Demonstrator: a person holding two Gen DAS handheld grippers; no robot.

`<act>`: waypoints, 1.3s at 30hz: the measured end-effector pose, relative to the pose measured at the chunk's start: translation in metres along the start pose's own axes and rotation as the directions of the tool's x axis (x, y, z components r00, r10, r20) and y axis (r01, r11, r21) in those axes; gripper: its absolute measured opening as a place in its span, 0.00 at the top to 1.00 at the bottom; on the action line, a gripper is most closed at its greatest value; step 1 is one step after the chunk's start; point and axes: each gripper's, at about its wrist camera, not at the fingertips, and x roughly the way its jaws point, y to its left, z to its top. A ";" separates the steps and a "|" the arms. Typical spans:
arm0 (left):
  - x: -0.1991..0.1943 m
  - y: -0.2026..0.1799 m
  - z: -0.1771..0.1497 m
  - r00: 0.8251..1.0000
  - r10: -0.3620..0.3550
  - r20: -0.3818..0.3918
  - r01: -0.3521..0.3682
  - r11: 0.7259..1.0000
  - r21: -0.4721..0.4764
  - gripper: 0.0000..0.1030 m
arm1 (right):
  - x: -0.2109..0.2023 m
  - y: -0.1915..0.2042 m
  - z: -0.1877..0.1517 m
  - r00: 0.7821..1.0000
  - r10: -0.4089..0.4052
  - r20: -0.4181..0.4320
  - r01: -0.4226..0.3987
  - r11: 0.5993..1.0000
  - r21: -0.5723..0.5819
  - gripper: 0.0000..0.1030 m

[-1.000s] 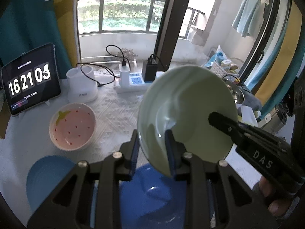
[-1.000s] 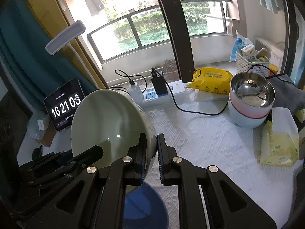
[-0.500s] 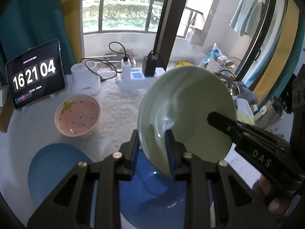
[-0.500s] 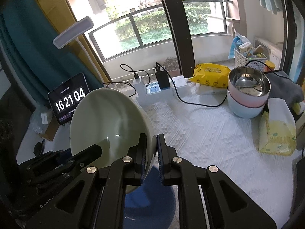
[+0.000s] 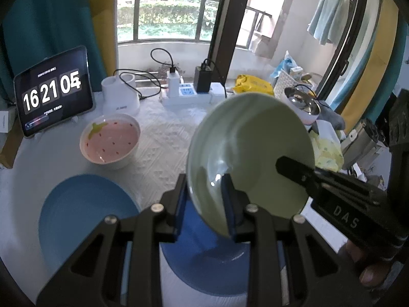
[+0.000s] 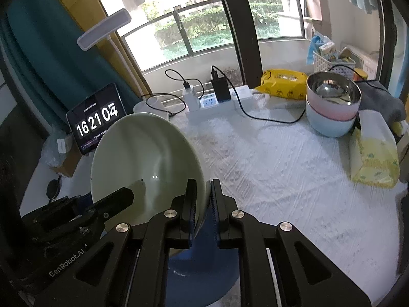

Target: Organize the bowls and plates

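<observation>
Pale green bowl [image 5: 250, 153], tilted on edge at frame centre, pinched at its near rim by the left gripper [image 5: 203, 202] and at the opposite rim by the right gripper [image 6: 203, 204], both clamped on it. Carried above the dark blue plate [image 5: 204, 255] at lower centre, light blue plate [image 5: 84, 217] lower left, strawberry bowl [image 5: 110, 140] beyond. Next, probably: levelling, lowering onto a stack, then letting go with both together.

Bare cloth [image 6: 276, 179] on my right is free; the pink bowl [image 5: 110, 140] and blue plate [image 5: 84, 220] block my left.
</observation>
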 end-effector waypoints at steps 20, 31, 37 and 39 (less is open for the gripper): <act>0.005 0.003 -0.031 0.999 -0.003 -0.050 0.002 1.000 -0.011 0.74 | 0.006 0.000 -0.037 0.998 -0.007 -0.058 0.009 1.000 0.026 0.88; 0.014 0.007 -0.048 0.995 -0.004 -0.097 0.002 1.000 -0.019 0.74 | 0.016 -0.003 -0.053 0.995 -0.006 -0.102 0.010 0.999 0.036 0.88; 0.023 0.005 -0.057 0.991 0.013 -0.130 -0.013 1.000 0.000 0.74 | 0.023 -0.007 -0.058 0.992 -0.014 -0.125 0.019 0.999 0.040 0.88; 0.028 0.003 -0.061 0.990 0.018 -0.140 -0.016 1.000 0.010 0.74 | 0.025 -0.007 -0.060 0.991 -0.025 -0.128 0.030 0.999 0.035 0.88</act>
